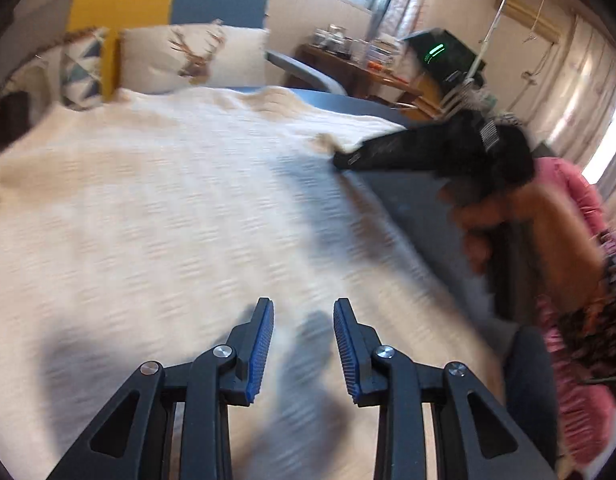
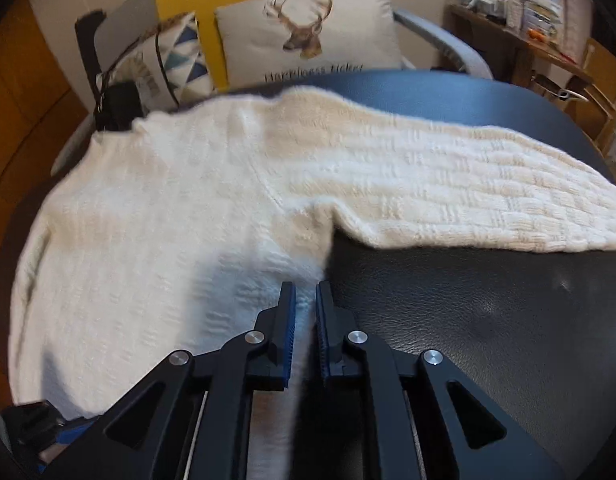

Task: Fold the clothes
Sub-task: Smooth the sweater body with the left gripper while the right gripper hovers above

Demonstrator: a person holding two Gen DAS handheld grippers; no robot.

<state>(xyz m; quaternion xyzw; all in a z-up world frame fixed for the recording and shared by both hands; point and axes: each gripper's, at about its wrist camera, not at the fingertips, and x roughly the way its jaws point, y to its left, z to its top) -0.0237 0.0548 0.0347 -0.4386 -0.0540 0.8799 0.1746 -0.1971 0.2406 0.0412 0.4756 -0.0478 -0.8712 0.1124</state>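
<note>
Your right gripper [image 2: 306,308] has its jaws a narrow slit apart and easing wider; they sit over the sweater's [image 2: 168,208] side edge, where cream knit meets the dark counter [image 2: 468,320], and the pads do not look pressed on the cloth. Your left gripper [image 1: 304,340] stands half spread over the sweater's body with nothing between the pads. The sweater lies flat across the counter, one sleeve [image 2: 488,200] stretched out to the right in the right wrist view.

The sleeve likely wants folding in over the body. Let the right jaws part fully before you go for the cuff end, take both layers of knit, and carry it low so the thick knit does not drag the body askew. Pin the body with the left gripper if it creeps.

Beyond the far edge a deer cushion [image 2: 308,36] and a triangle-patterned cushion [image 2: 176,60] rest on a chair, touching or just beside the collar; keep the fold clear of them. A cluttered side table [image 2: 520,24] stands well apart.
</note>
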